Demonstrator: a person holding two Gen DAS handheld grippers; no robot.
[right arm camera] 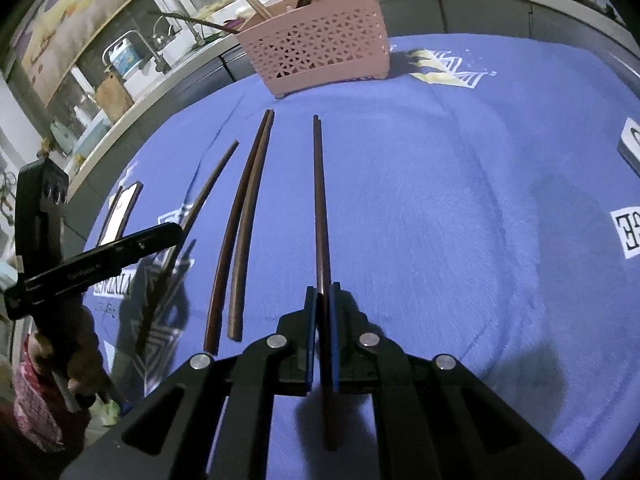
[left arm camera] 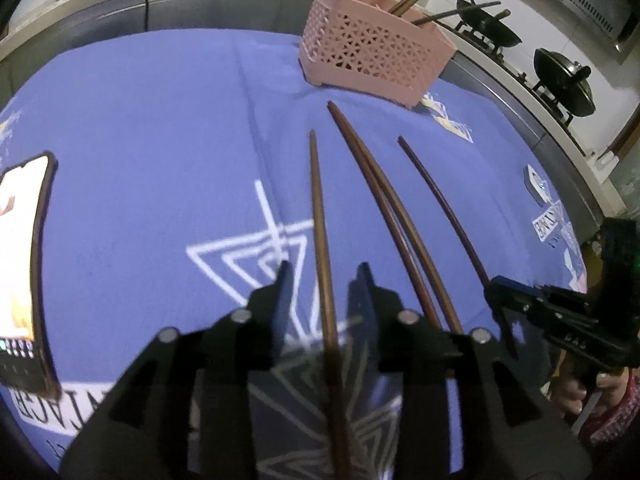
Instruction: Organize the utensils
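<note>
Brown chopsticks lie on a blue cloth in front of a pink lattice basket that holds several more. My left gripper is open. One chopstick runs between its fingers with a gap on each side. In the right wrist view this gripper and that chopstick sit at the left. My right gripper is shut on a dark chopstick that points toward the basket, and it shows at the right in the left wrist view. A pair of chopsticks lies side by side between the two.
A phone with a lit screen lies on the cloth to the left. A small grey-white block sits near the right edge. Behind the table are a stove with woks and a sink counter. A person's hand holds the right gripper.
</note>
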